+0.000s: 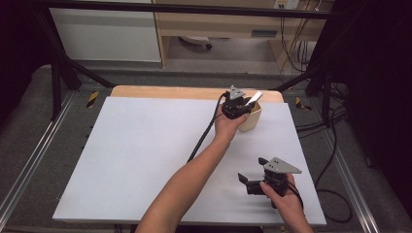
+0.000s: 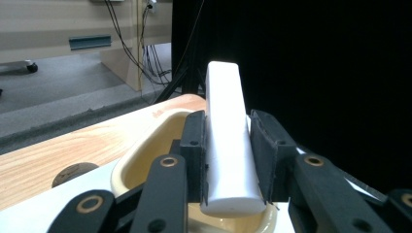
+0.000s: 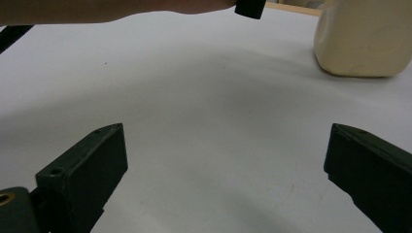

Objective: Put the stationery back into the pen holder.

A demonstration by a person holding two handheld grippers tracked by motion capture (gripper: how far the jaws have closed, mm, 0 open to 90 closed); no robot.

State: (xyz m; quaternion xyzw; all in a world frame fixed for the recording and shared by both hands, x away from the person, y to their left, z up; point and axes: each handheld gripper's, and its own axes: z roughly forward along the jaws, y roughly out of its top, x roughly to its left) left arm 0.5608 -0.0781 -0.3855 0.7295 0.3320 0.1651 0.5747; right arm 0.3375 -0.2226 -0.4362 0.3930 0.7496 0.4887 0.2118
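My left gripper [image 1: 247,104] is at the far right of the table, shut on a white rectangular bar [image 1: 256,97]. In the left gripper view the bar [image 2: 227,145] stands lengthwise between the two black pads, directly above the opening of a cream container [image 2: 141,155]. The container [image 1: 253,119] stands on the white sheet just past my left hand. Near the front right edge my right gripper [image 1: 251,169] is open with nothing between its jaws. In the right gripper view it [image 3: 226,145] hovers over bare sheet, with the container [image 3: 362,39] farther off at upper right.
A white sheet [image 1: 145,155] covers most of the wooden table [image 1: 165,91]. The left gripper's black cable [image 1: 204,136] trails across the sheet beside my left forearm [image 1: 194,174]. Black frame poles and loose cables [image 1: 330,126] stand around the table's right side.
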